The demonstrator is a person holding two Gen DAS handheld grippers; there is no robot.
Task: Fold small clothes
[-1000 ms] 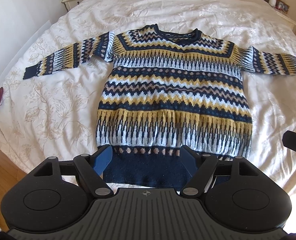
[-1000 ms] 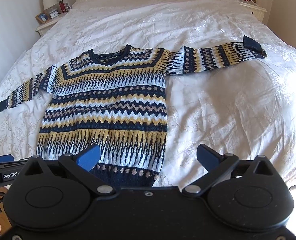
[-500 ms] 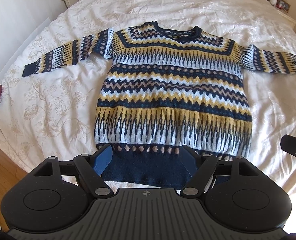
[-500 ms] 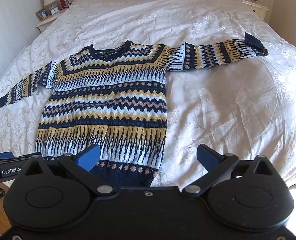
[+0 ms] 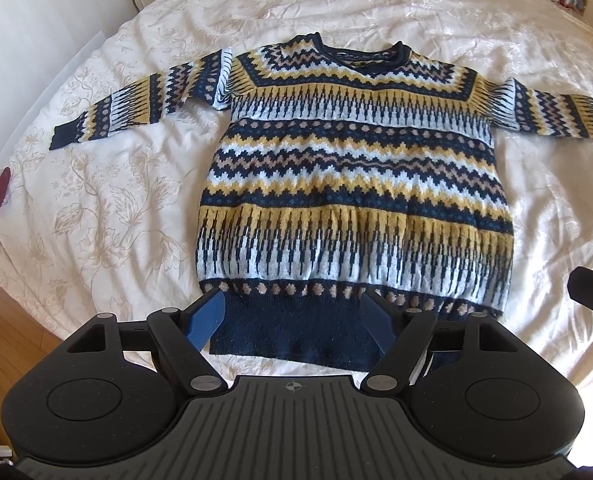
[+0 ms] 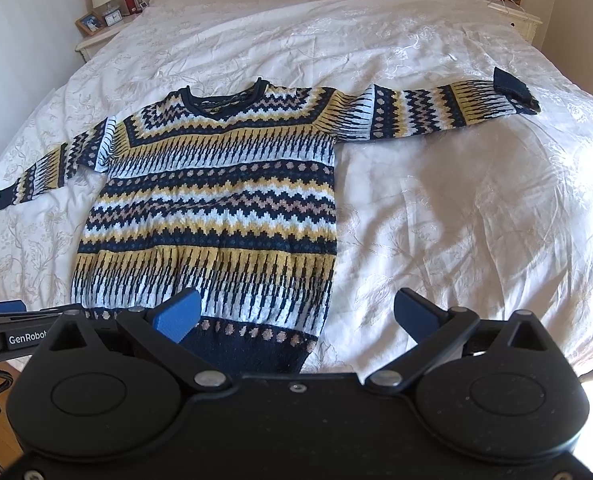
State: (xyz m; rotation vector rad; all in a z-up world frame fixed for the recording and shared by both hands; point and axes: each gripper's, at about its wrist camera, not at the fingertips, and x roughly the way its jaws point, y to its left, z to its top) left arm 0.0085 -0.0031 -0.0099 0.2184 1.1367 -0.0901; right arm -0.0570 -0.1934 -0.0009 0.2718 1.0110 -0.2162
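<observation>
Hidden: sweater (image 5: 356,184) hem is being partly covered by the left gripper (image 5: 294,316) body; one cuff is being cut off at the frame edge.
Sweater: is being shown spread flat, sleeves out, ahead of both grippers.
Left gripper: jaws are being held apart over the navy hem, nothing clamped.
Right gripper (image 6: 296,314): jaws are being held wide apart over the hem corner and bare bedcover (image 6: 456,220).
Room: nightstands are being glimpsed beyond the bed's far corners.

Sweater (image 5: 352,184) sleeve cuff off-frame
</observation>
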